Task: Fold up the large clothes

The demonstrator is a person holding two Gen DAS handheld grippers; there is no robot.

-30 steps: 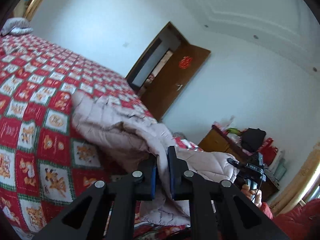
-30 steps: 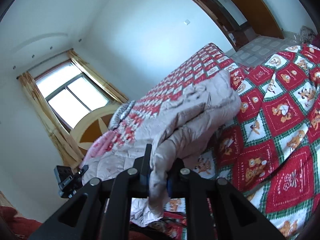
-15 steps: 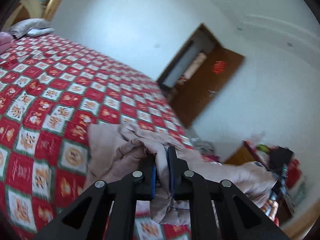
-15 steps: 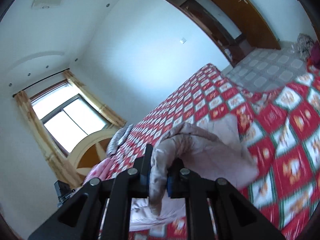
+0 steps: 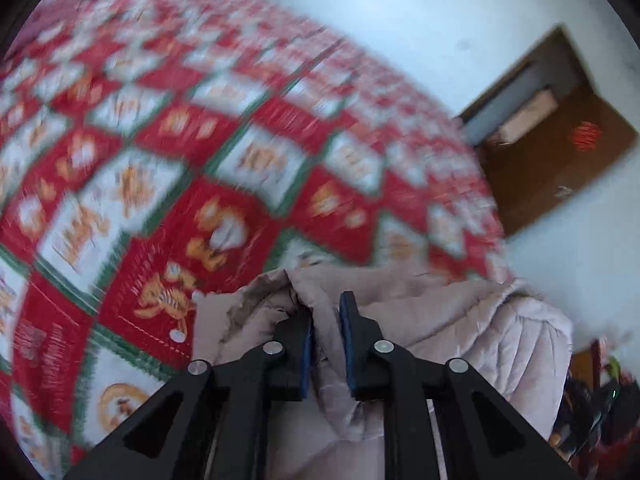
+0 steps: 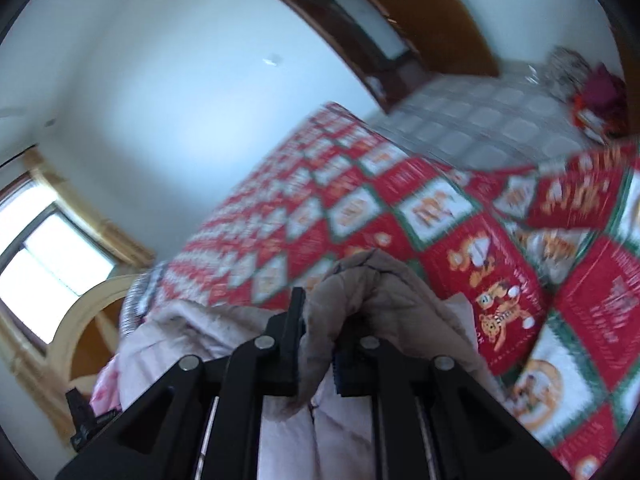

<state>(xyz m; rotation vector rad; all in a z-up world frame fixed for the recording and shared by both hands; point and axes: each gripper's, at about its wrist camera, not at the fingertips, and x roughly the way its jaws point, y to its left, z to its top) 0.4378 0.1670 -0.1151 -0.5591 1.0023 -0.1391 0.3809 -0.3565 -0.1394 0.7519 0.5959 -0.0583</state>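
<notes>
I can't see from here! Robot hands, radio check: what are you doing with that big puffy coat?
Left gripper jaws opening, coat fabric between them. Right gripper opening too, fold inside. Coat over red patterned bedspread. Nothing in the way.

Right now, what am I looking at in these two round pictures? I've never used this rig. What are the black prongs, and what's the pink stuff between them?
Each picture comes from a fisheye camera on a hand-held gripper, looking forward along its two black fingers. There is no robot arm; a person carries one gripper in each hand.

The left wrist view shows the left gripper; the right wrist view shows the right gripper. Both pinch folds of the same pale pink quilted coat, and both sets of jaws are just starting to open, with the fabric between them.

Under the coat is a bed with a red, white and green checked bedspread. The blur means both hands are moving fast. A brown door stands open behind.
</notes>
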